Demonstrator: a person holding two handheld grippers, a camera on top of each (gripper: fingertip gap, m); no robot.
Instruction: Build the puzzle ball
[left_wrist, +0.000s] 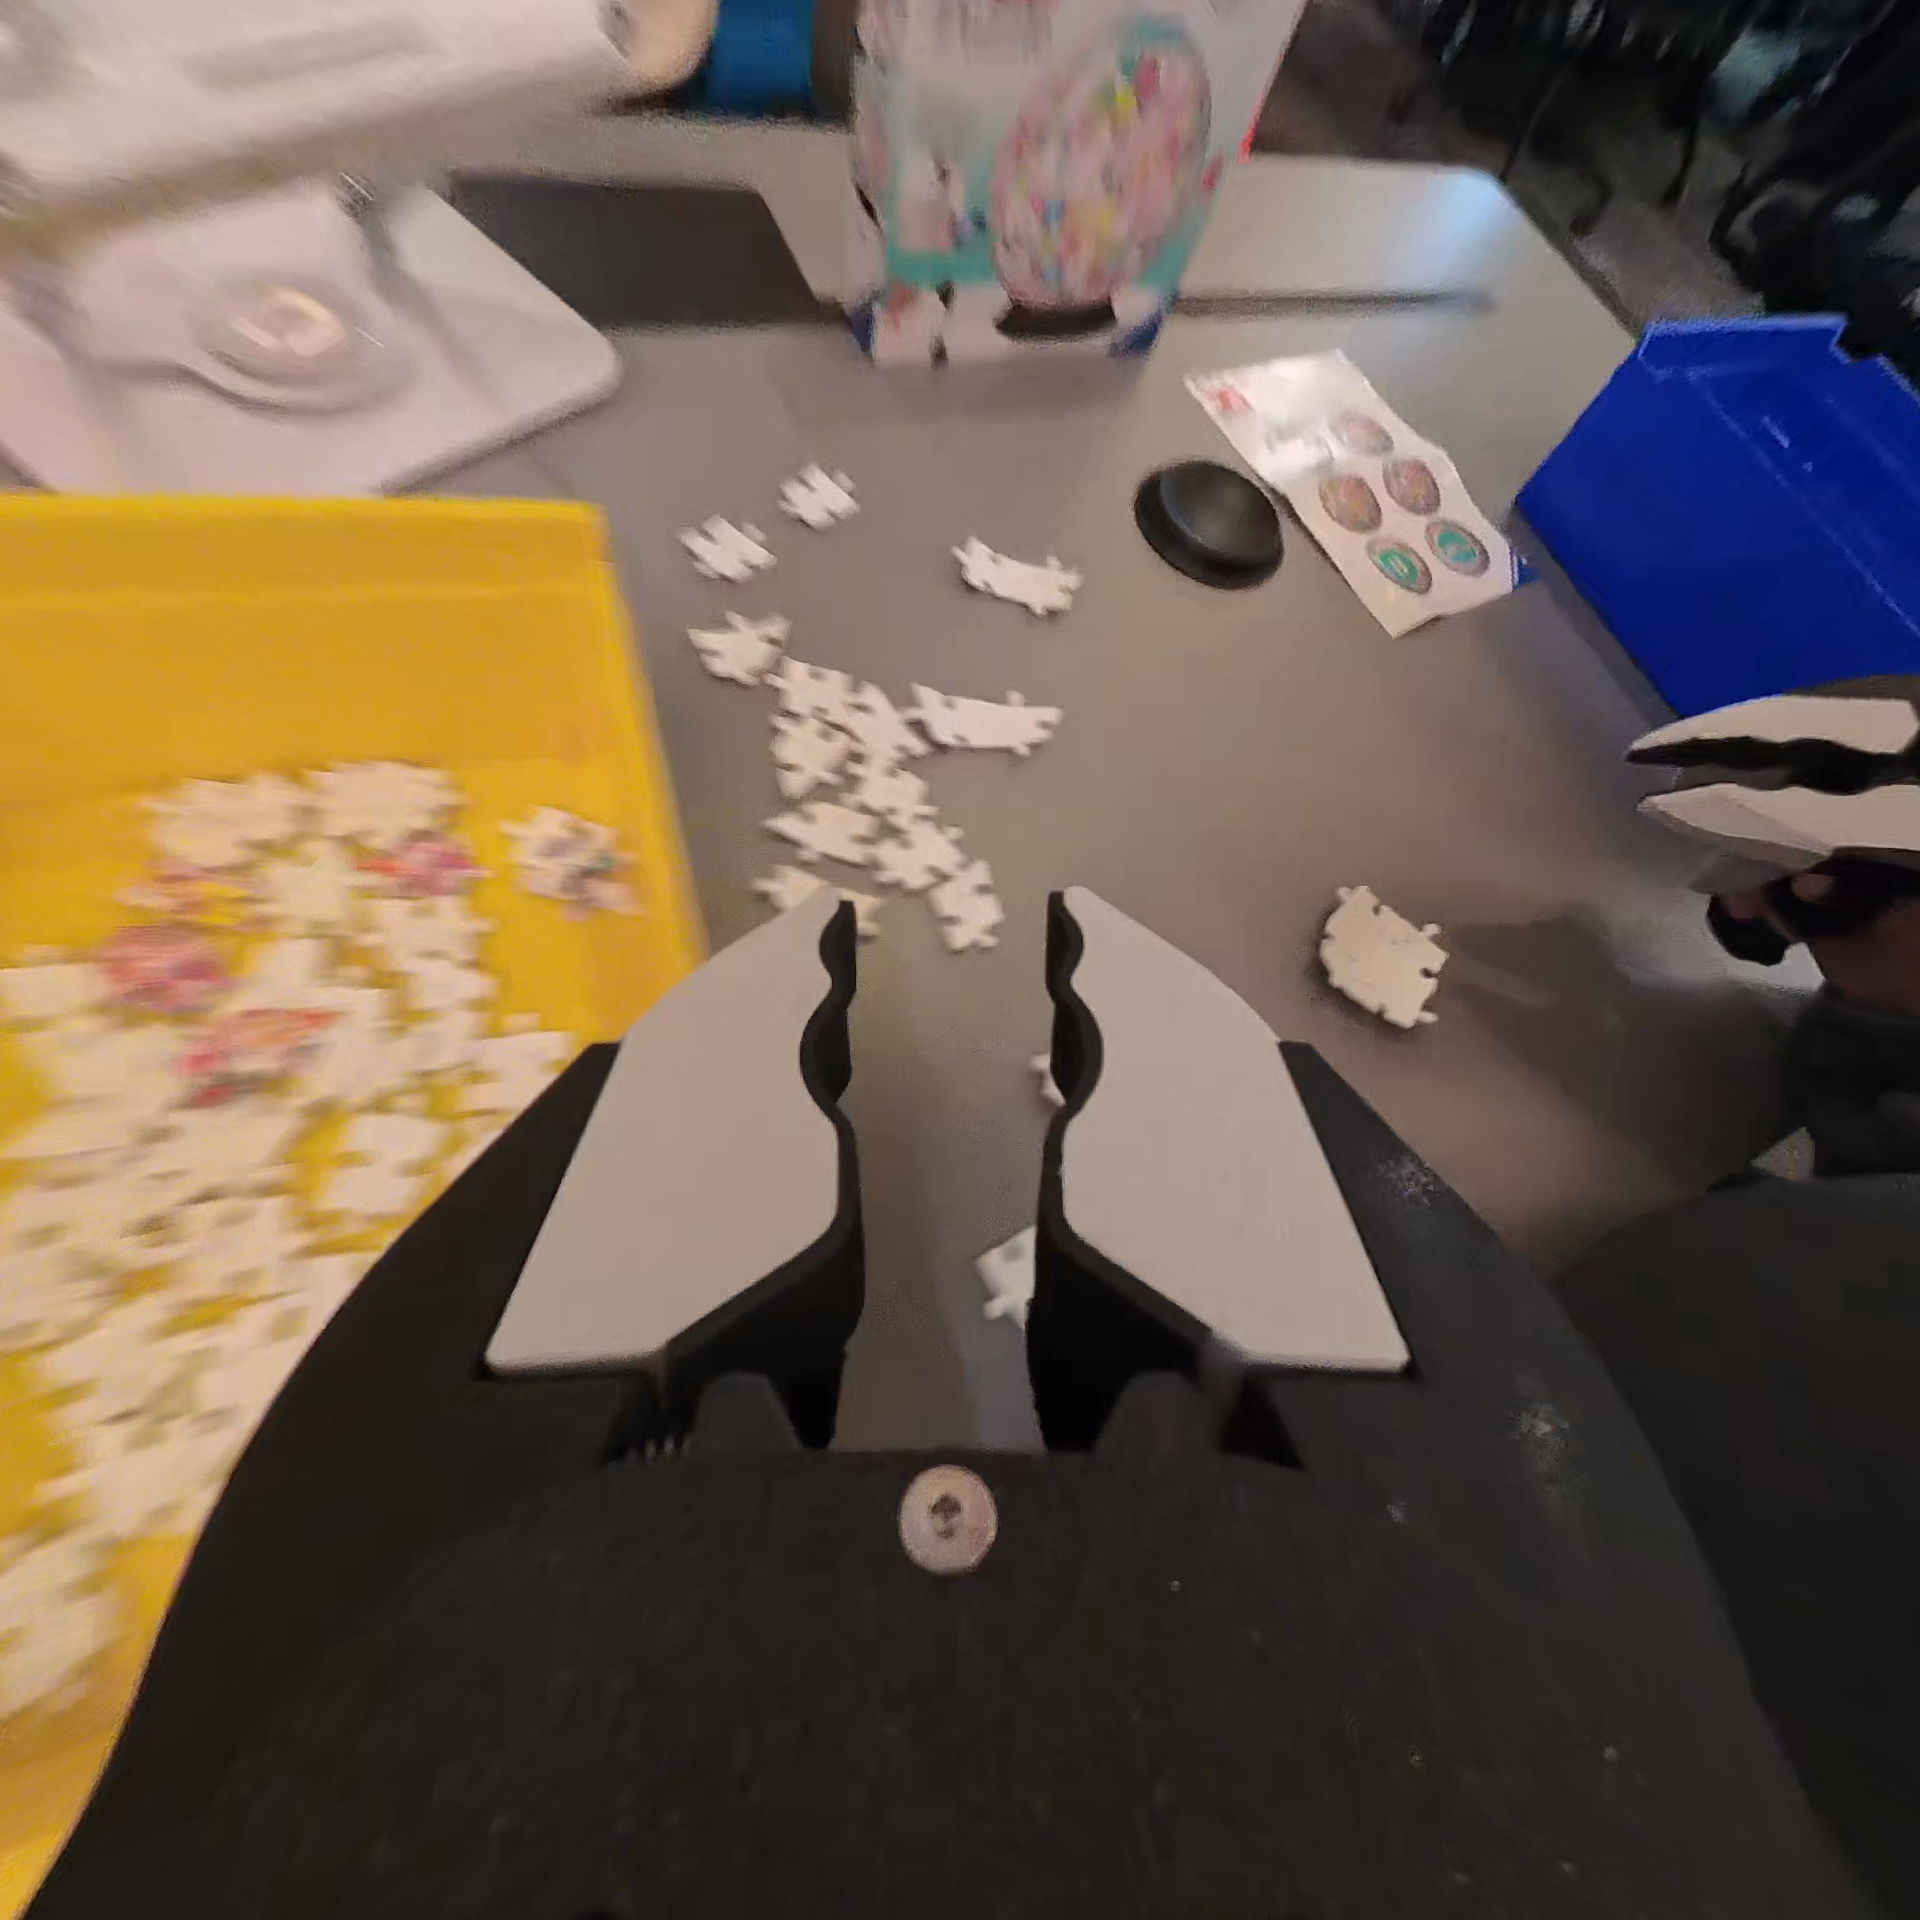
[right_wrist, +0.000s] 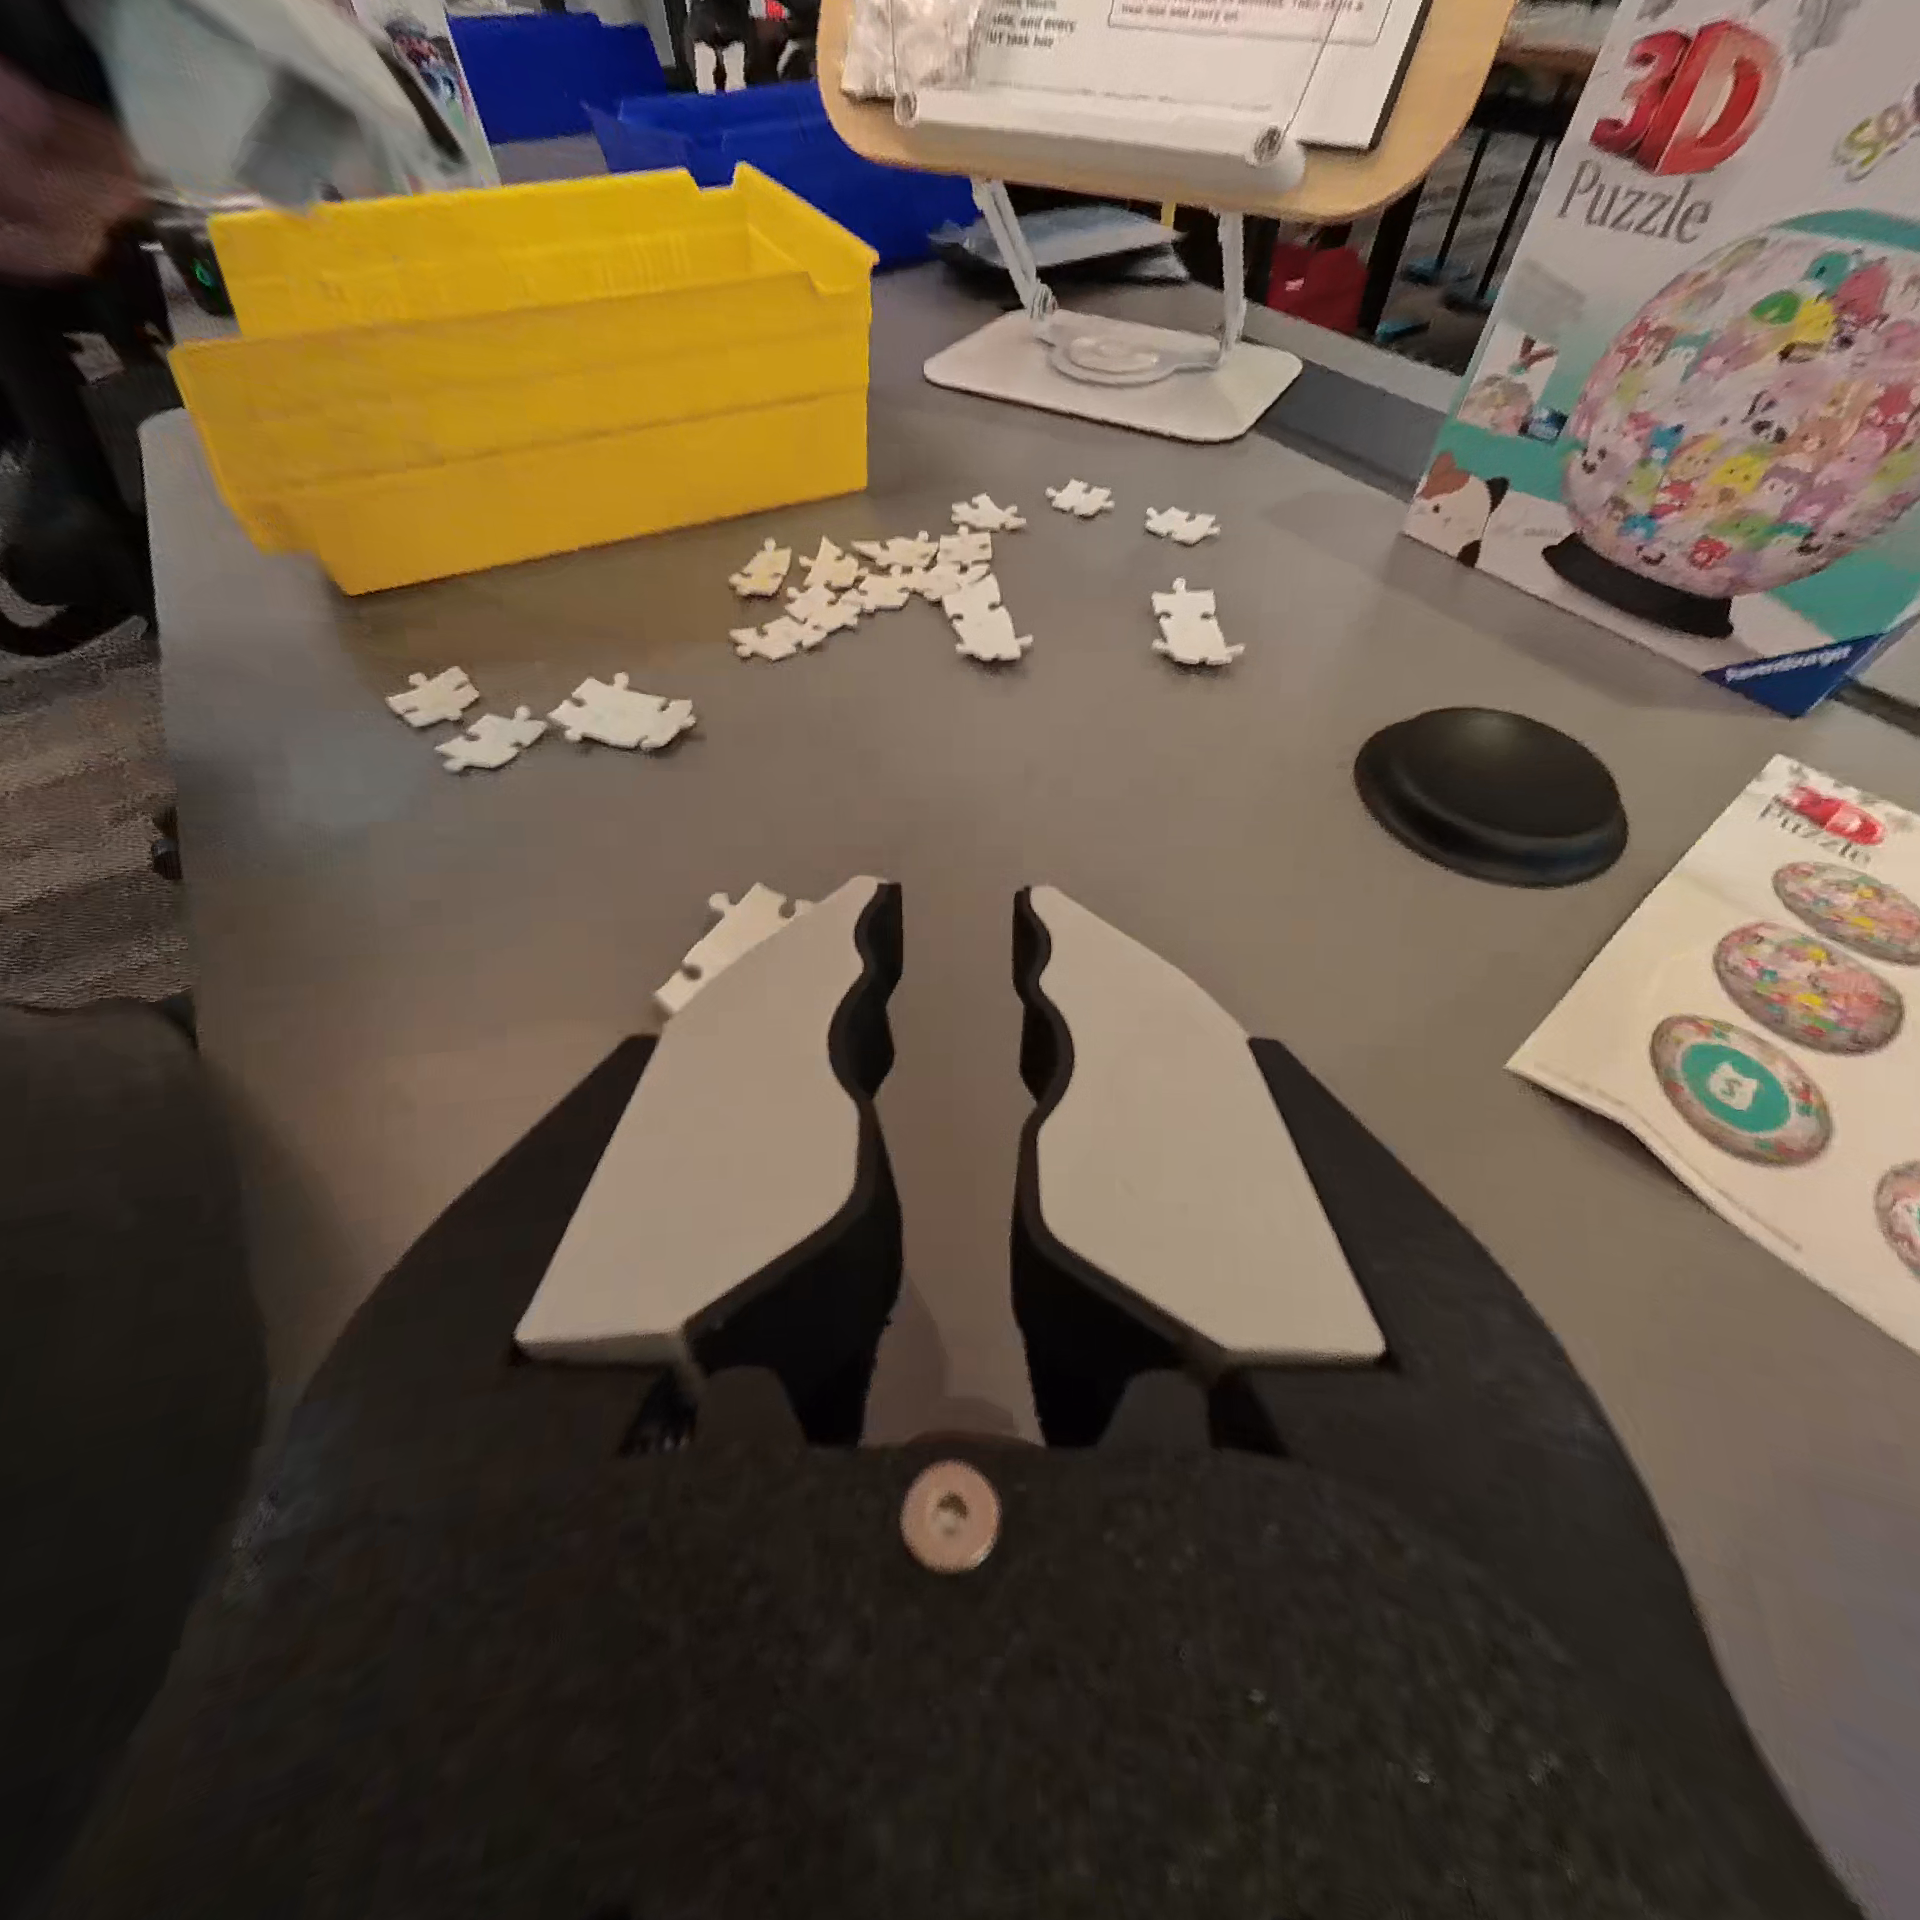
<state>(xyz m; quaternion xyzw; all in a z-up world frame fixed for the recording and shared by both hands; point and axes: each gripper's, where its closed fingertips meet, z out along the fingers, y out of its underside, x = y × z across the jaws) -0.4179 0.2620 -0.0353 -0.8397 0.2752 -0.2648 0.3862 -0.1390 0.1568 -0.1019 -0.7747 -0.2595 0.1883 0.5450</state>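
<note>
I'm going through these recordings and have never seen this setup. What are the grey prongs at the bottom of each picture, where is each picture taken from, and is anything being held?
There is no robot: a person holds a two-finger tool in each hand, each carrying a camera that looks along its fingers. One picture looks along the left tool, the other along the right tool. Both are open and hold nothing.

On the grey table lie white puzzle pieces, mostly face down, some already joined. A yellow bin holds many more. Also there: a black round stand, the puzzle box, a printed instruction sheet, a blue bin and a document holder.

At the left view's right edge, the other tool appears, seemingly nearly closed.
</note>
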